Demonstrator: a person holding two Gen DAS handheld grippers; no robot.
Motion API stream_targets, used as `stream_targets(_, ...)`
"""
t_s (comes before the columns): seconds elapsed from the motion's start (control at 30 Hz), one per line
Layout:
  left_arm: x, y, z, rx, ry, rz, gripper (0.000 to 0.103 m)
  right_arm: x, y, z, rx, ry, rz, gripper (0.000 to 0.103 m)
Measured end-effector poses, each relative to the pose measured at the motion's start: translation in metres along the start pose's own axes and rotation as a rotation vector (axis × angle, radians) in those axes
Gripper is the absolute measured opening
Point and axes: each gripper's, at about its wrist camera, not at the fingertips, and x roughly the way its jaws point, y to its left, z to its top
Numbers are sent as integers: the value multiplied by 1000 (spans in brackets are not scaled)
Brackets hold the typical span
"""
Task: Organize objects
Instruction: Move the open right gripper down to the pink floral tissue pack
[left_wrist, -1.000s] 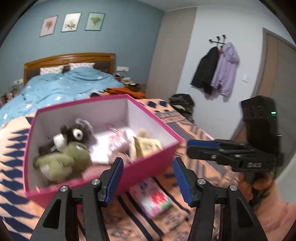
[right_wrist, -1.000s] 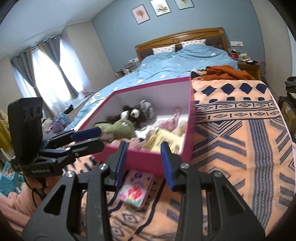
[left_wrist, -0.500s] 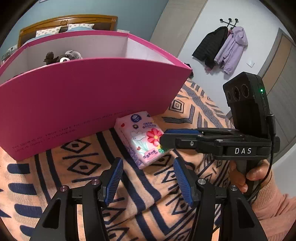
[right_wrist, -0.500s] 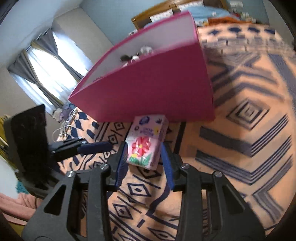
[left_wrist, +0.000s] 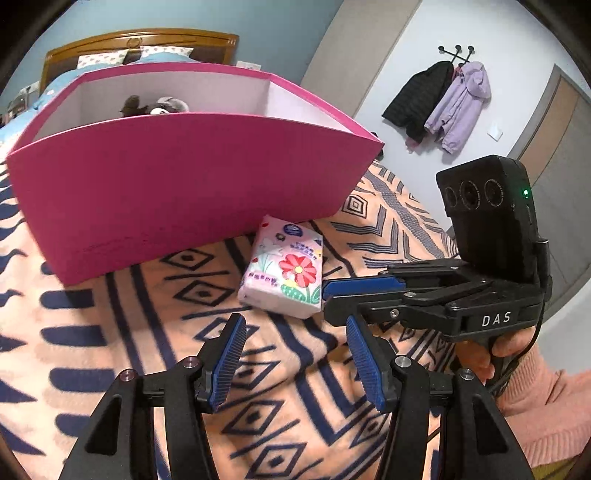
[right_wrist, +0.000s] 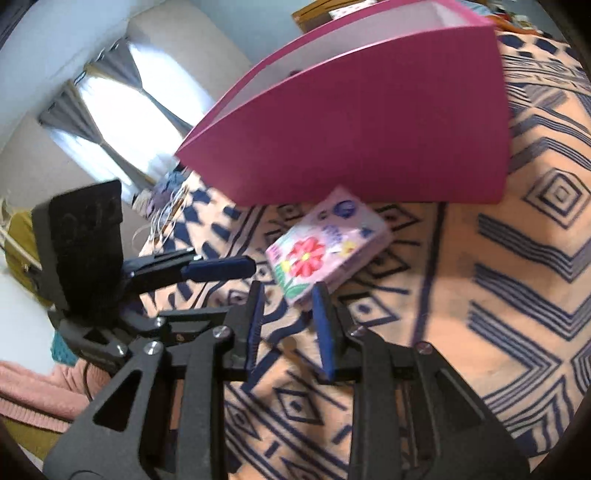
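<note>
A pink tissue pack with a red flower (left_wrist: 286, 271) lies on the orange patterned blanket just in front of the magenta box (left_wrist: 177, 177). It also shows in the right wrist view (right_wrist: 325, 247), in front of the box (right_wrist: 369, 129). My left gripper (left_wrist: 295, 328) is open and empty, a little short of the pack. My right gripper (right_wrist: 286, 291) is open, low over the blanket, its fingertips at the pack's near end. It shows side-on in the left wrist view (left_wrist: 332, 295), beside the pack. A plush toy (left_wrist: 155, 105) peeks over the box rim.
The patterned blanket (left_wrist: 110, 332) covers the bed. A wooden headboard (left_wrist: 140, 40) is behind the box. Jackets (left_wrist: 443, 99) hang on the far wall beside a door. Curtained windows (right_wrist: 118, 110) are to the left in the right wrist view.
Both grippers have dropped from above the box to blanket level. The right gripper has drawn back slightly and tilted; the pack's near end now sits at its fingertips.
</note>
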Motion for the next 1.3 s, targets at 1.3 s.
stream_targets(1.3,25,20,9,-207,29,7,38,2,-13,15,-26,-10,-107,35)
